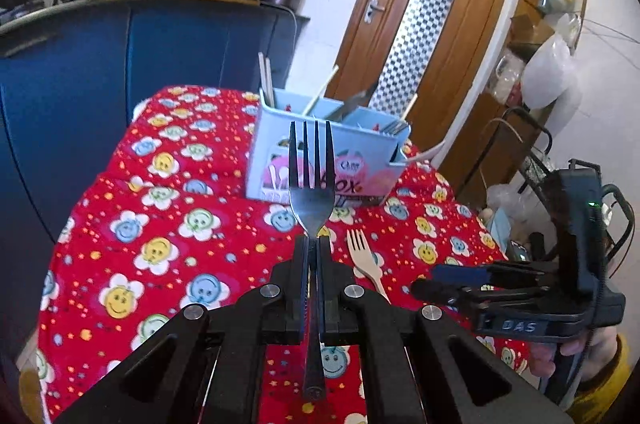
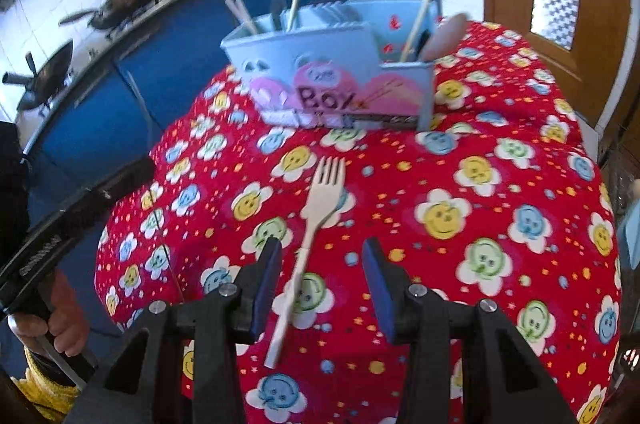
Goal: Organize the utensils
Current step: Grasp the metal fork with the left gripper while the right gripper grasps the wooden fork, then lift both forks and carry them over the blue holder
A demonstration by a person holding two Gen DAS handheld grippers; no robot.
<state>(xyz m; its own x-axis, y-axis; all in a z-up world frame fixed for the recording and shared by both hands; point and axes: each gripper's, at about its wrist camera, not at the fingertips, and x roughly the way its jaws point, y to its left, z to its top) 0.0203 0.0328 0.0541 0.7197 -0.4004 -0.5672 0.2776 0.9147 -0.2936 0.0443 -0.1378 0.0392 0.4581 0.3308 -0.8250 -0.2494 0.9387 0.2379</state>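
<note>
The metal fork (image 1: 311,184) stands with its prongs up and away toward the blue utensil box (image 1: 320,152), its handle running straight back between the left tongs (image 1: 313,244), which are clamped tight on its neck and tilt gently downward above the counter (image 1: 160,224). The wooden fork (image 2: 308,232) lies flat on the red flowered cloth, prongs toward the box (image 2: 332,84) and handle toward the camera. The right tongs (image 2: 322,256) hang steeply over that handle, partly open and gripping nothing.
</note>
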